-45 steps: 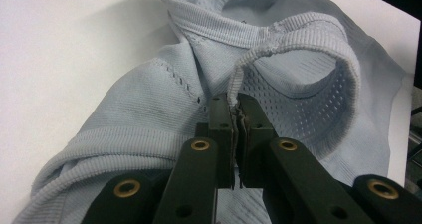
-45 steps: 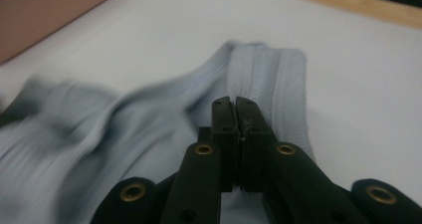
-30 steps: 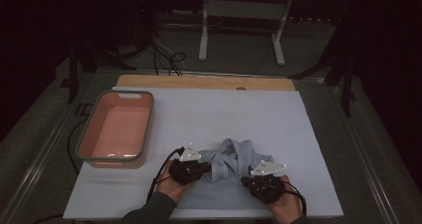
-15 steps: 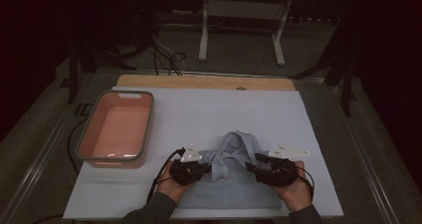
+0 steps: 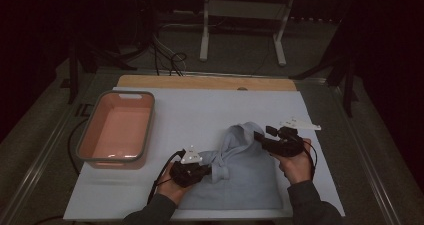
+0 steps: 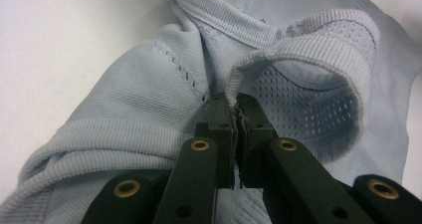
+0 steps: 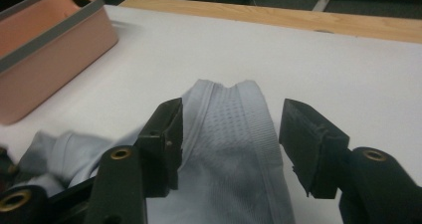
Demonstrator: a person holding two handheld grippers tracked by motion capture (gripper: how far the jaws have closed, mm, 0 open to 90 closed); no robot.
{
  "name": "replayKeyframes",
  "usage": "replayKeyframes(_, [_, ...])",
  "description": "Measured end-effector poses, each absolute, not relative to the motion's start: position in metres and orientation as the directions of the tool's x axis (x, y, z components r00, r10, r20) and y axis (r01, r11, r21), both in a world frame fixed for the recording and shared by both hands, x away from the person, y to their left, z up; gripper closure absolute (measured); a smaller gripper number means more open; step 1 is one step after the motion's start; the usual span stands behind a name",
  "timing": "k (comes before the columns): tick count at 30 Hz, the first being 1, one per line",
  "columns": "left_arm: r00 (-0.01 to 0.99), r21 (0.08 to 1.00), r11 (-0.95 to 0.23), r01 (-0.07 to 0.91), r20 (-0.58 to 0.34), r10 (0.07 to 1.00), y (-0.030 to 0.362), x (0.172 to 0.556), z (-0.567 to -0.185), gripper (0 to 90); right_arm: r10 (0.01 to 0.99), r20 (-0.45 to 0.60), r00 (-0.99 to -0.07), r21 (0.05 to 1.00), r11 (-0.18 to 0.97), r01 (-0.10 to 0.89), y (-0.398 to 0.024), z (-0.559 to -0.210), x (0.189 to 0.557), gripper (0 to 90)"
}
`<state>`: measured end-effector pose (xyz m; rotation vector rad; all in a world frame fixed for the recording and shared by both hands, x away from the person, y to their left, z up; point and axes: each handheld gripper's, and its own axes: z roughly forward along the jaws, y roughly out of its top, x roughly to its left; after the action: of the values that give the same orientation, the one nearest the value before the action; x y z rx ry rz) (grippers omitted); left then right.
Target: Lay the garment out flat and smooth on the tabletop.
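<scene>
Left gripper [image 6: 234,127] pinches a ribbed hem of the pale blue garment [image 5: 245,170] just ahead of it, so the right gripper [image 5: 261,137], jaws just opened and empty above the far fold, should take a matching edge squarely.

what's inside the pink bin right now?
Nothing visible inside the pink bin: the high view shows a bare pink floor. Its near wall hides a thin strip of that floor. The light blue garment lies outside it, on the white table cover.

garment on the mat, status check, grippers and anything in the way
Left gripper shut on garment edge. Right gripper has just been opening, jaws clear above fabric. Pink tub off left, not in the way.
</scene>
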<state>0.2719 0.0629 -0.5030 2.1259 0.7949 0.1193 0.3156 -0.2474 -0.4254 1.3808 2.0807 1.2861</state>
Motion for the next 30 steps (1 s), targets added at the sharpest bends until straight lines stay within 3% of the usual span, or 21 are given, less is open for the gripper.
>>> replayKeyframes(20, [0.797, 0.744, -0.447, 0.497, -0.186, 0.575, 0.066, 0.273, -0.501, 87.4, 0.888, 0.252, -0.384, 0.654, 0.137, 0.744, -0.237, -0.477, 0.373, 38.6])
replayKeyframes(30, [0.795, 0.742, -0.447, 0.499, -0.189, 0.576, 0.068, 0.274, -0.5, 87.4, 0.921, 0.194, -0.337, 0.545, 0.185, 0.818, -0.23, -0.5, 0.384, 46.5])
